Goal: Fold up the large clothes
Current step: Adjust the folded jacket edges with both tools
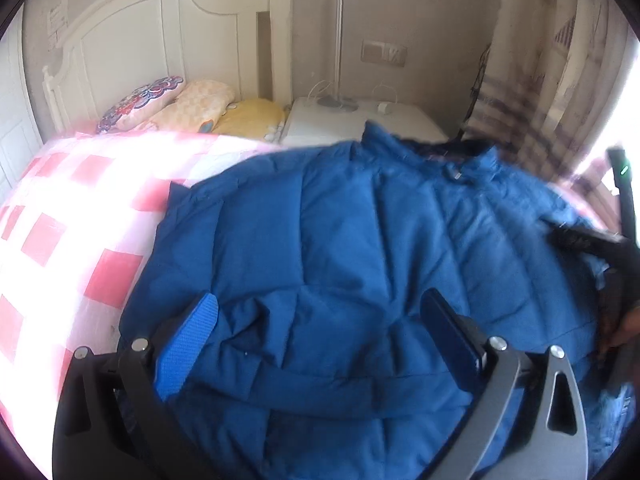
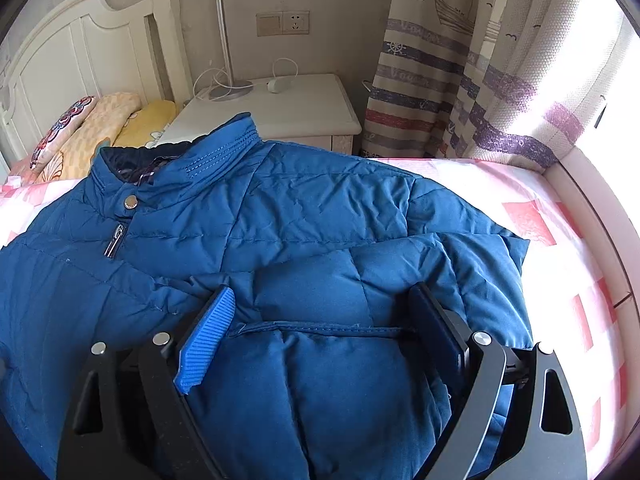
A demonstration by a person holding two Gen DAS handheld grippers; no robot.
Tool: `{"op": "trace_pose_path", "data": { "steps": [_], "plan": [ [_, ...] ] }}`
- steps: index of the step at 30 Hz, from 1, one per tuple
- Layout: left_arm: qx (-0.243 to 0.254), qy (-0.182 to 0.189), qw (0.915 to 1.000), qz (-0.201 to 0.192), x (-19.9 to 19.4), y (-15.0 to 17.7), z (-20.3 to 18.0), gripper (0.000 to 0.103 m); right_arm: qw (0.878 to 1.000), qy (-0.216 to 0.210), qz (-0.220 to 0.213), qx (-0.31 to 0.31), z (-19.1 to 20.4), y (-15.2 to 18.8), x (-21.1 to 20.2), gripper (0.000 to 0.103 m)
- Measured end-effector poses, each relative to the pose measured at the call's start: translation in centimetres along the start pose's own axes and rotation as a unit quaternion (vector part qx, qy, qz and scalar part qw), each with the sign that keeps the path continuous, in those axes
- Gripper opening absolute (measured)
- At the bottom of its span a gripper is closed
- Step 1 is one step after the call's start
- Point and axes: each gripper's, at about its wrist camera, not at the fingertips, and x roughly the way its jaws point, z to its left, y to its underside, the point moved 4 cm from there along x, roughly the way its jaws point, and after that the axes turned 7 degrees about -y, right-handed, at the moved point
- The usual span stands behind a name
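A large blue quilted jacket [image 1: 360, 248] lies front up on the bed, collar toward the headboard; it also shows in the right wrist view [image 2: 280, 220] with its zip and snap at the left. A sleeve is folded across its lower right part. My left gripper [image 1: 320, 312] is open just above the jacket's lower left, jaws wide apart. My right gripper [image 2: 324, 300] is open over the folded sleeve, its jaws either side of a seam. The right gripper's dark body [image 1: 592, 244] shows at the right edge of the left wrist view.
The bed has a pink and white checked cover [image 1: 80, 216] [image 2: 560, 240]. Pillows [image 1: 180, 108] lie against the white headboard [image 1: 160, 32]. A white nightstand [image 2: 280, 108] with a lamp and cables stands beside the bed. A striped curtain [image 2: 460, 80] hangs at the right.
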Motion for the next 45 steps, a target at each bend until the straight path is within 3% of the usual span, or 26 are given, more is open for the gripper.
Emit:
{"op": "trace_pose_path", "data": {
  "steps": [3,5,7,10,12,14,19,22,26,29,31,34,36,38,42,45],
  "plan": [
    [-0.031,0.008,0.9986,-0.042,-2.5,-3.8,0.6,0.101,1.0,-0.002,-0.001,0.001,0.0,0.1,0.0,0.086],
    [-0.013,0.0,0.9995,-0.028,-1.1,-6.3,0.4,0.101,1.0,-0.005,-0.003,0.003,-0.1,0.2,-0.1,0.086],
    [0.008,-0.033,0.9993,0.013,2.5,-7.8,0.6,0.101,1.0,-0.008,-0.004,0.006,-0.2,0.2,-0.1,0.086],
    [0.016,-0.061,0.9952,0.075,7.9,-7.6,1.6,0.101,1.0,-0.007,-0.004,0.005,-0.3,0.2,-0.1,0.086],
    [0.032,-0.069,0.9927,0.093,10.6,-6.4,2.2,0.102,1.0,-0.009,-0.004,0.006,-0.3,0.2,-0.1,0.086],
    [0.027,-0.057,0.9942,0.086,11.6,-5.6,2.5,0.102,1.0,-0.008,-0.005,0.005,-0.3,0.2,-0.1,0.086],
    [0.051,-0.091,0.9916,0.077,11.8,-5.3,1.8,0.102,1.0,-0.016,-0.007,0.011,-0.3,0.2,-0.2,0.086],
    [0.037,-0.077,0.9934,0.077,11.8,-5.3,2.2,0.102,1.0,-0.015,-0.008,0.011,-0.2,0.2,-0.4,0.086],
    [0.046,-0.085,0.9922,0.079,11.8,-5.4,1.8,0.102,1.0,-0.002,0.0,0.001,0.1,0.2,-0.2,0.086],
    [0.057,-0.072,0.9897,0.11,11.5,-6.0,1.8,0.102,0.998,-0.018,0.061,-0.017,0.0,-0.8,-0.1,0.087],
    [0.055,-0.049,0.9901,0.119,10.6,-7.3,1.6,0.101,0.995,-0.044,0.085,0.014,-0.9,-2.5,-0.8,0.087],
    [0.036,-0.022,0.9958,0.082,9.3,-9.9,0.9,0.101,0.999,-0.047,0.013,0.018,-1.7,-6.1,-2.7,0.087],
    [0.039,-0.039,0.9959,0.071,10.3,-11.1,0.3,0.101,1.0,-0.026,-0.004,0.008,-1.8,-7.5,-2.0,0.077],
    [0.04,-0.054,0.9952,0.07,11.9,-11.5,-0.2,0.101,0.999,-0.019,0.018,0.019,-2.0,-8.0,0.3,0.061],
    [0.067,-0.059,0.9887,0.12,16.6,-9.2,-0.7,0.101,0.998,-0.011,0.055,0.006,-2.1,-7.4,4.5,0.059],
    [0.022,-0.039,0.9918,0.119,16.8,-9.2,0.6,0.102,0.998,-0.028,0.041,0.022,-2.5,-6.9,4.7,0.06]
  ]
}}
